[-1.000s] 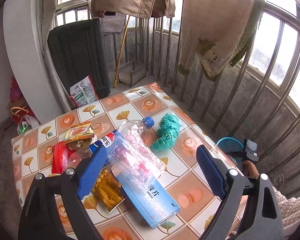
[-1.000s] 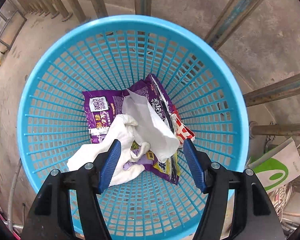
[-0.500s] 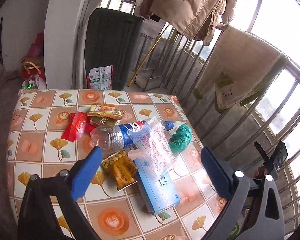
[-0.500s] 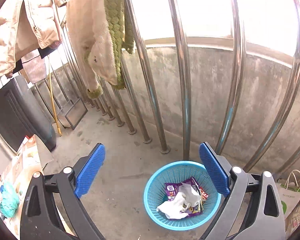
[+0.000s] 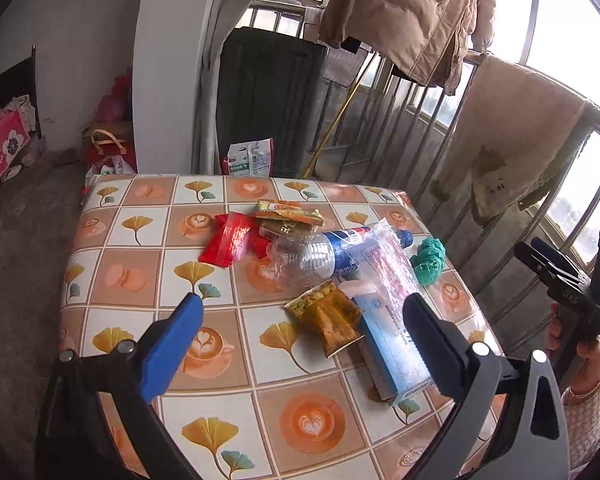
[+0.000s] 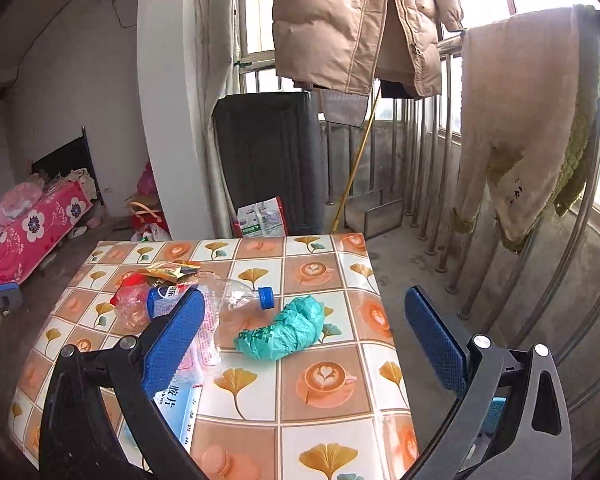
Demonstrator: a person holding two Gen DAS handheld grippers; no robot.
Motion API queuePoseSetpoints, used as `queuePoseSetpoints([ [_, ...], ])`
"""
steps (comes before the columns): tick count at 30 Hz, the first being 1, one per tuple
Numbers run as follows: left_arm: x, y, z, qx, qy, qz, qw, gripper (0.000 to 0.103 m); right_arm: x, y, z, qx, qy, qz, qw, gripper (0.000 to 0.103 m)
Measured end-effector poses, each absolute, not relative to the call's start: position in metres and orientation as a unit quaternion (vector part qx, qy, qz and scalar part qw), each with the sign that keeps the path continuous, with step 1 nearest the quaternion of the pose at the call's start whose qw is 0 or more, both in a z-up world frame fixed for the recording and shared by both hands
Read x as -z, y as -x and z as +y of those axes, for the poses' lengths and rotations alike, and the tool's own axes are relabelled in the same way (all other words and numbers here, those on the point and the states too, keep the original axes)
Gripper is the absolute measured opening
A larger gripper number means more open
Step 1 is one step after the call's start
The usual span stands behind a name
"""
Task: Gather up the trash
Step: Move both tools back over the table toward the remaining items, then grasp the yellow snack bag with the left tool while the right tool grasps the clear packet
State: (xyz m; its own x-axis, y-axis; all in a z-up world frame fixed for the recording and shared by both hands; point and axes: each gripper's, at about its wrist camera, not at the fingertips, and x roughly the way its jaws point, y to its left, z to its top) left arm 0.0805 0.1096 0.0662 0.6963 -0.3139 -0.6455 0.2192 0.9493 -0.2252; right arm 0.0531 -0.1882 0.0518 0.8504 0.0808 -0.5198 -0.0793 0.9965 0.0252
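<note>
Left wrist cam: above near table (image 5: 112,280) edge, angled down, facing railing and curtain. Right wrist cam: offset right, same heading, sim. range. Shared: tabletop, plastic bottle (image 5: 320,254) (image 6: 236,300), green bag (image 5: 430,260) (image 6: 288,330), hanging coat (image 5: 412,16) (image 6: 352,20).

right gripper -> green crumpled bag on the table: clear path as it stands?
Probably yes. The right gripper is open and empty, and the green bag lies in the open between its fingers in the right wrist view. Only the clear bottle sits close beside it; nothing lies on top.
</note>
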Motion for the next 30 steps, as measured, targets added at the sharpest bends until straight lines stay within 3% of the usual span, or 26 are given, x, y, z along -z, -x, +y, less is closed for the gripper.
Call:
queuePoseSetpoints([
  [5,-0.050,-0.090,0.103,0.160,0.073,0.362,0.915,0.098,-0.041,-0.055,-0.150,-0.113,0.030,0.290,0.950,0.096],
  [19,0.040,-0.150,0.090,0.155,0.127,0.444,0.873,0.098,-0.024,-0.086,-0.130,-0.140,-0.058,0.333,0.931,0.096],
  [30,0.039,-0.142,0.087,0.169,0.113,0.427,0.881,0.098,0.003,-0.085,-0.129,-0.115,-0.031,0.382,0.917,0.096],
])
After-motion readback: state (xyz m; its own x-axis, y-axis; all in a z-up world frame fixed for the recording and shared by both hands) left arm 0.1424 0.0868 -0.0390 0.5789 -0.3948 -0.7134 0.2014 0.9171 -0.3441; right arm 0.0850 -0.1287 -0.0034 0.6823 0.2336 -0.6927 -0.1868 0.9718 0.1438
